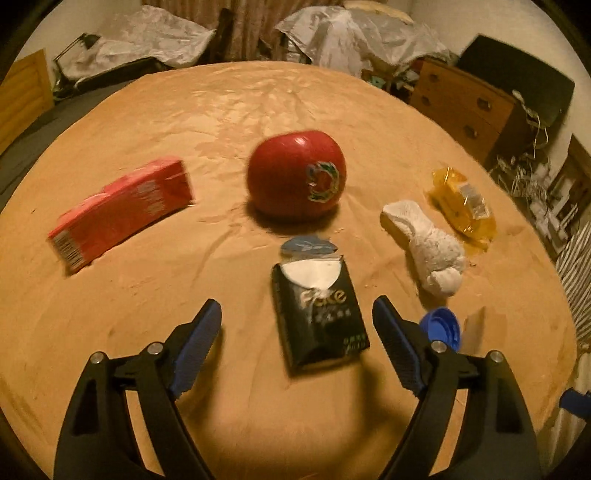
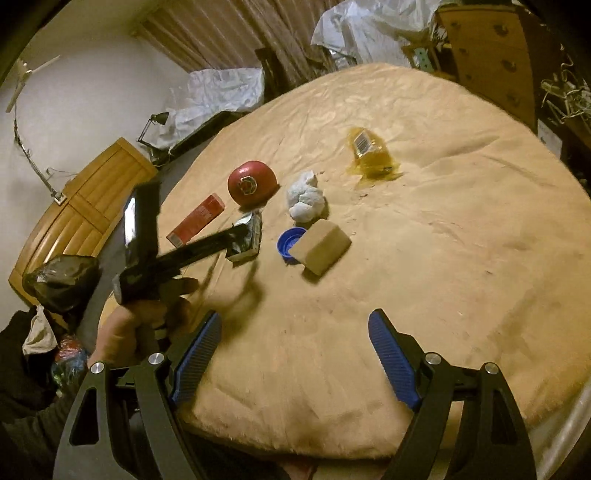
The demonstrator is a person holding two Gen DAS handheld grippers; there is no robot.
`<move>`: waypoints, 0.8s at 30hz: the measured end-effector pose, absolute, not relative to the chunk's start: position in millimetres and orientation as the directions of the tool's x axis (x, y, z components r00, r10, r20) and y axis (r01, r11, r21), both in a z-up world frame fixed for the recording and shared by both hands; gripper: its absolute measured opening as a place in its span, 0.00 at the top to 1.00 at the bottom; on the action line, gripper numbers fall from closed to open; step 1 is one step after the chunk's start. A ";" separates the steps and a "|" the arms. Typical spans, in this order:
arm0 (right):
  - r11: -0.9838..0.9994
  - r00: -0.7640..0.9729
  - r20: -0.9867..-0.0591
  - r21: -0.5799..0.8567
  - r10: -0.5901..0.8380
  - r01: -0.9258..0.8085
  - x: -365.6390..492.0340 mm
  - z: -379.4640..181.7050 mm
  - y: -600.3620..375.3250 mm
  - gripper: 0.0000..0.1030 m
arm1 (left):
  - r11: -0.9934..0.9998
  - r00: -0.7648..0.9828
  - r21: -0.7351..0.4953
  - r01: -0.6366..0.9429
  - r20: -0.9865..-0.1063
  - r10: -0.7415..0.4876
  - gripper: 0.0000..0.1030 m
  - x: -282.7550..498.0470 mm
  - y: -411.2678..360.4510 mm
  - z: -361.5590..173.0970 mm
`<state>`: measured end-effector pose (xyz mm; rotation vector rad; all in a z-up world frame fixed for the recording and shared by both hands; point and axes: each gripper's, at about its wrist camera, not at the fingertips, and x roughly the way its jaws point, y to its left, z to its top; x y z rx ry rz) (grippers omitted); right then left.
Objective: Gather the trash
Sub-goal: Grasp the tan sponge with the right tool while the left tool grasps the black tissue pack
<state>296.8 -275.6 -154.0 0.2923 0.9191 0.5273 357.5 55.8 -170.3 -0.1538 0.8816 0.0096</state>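
On a round table with a tan cloth (image 1: 258, 110) lie a black tissue pack (image 1: 319, 317), a crumpled white tissue (image 1: 428, 251), a yellow wrapper (image 1: 461, 206), a blue bottle cap (image 1: 441, 326), a red box (image 1: 122, 214) and a red apple (image 1: 297, 177). My left gripper (image 1: 297, 336) is open, its fingers on either side of the tissue pack. My right gripper (image 2: 295, 354) is open and empty above the near table edge. The right wrist view shows the tissue pack (image 2: 247, 236), tissue (image 2: 306, 197), wrapper (image 2: 371, 155), cap (image 2: 290, 243), apple (image 2: 251, 182) and a small tan box (image 2: 321, 247).
A wooden dresser (image 1: 465, 107) stands at the back right. Silver sheeting (image 1: 343, 33) covers furniture behind the table. A wooden cabinet (image 2: 77, 214) and a desk lamp (image 2: 151, 129) stand at the left. My left hand holds the other gripper's handle (image 2: 147, 266) over the table's left edge.
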 end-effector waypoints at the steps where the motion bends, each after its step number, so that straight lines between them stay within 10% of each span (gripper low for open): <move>1: 0.833 0.487 -0.676 0.463 0.553 -0.304 304.4 -156.7 -274.2 0.21 | 0.992 0.632 -0.111 -0.068 -0.774 -0.043 0.22 362.6 54.1 -174.0; 16: 0.909 0.413 -0.809 0.368 0.418 -0.197 412.9 -199.5 -203.2 0.31 | 1.000 0.654 -0.025 -0.017 -0.756 -0.008 0.36 361.2 77.5 -181.3; 24: 0.938 0.439 -0.831 0.272 0.341 -0.214 416.9 -206.7 -204.3 0.62 | 0.999 0.668 -0.018 -0.032 -0.744 0.008 0.52 360.6 74.4 -181.5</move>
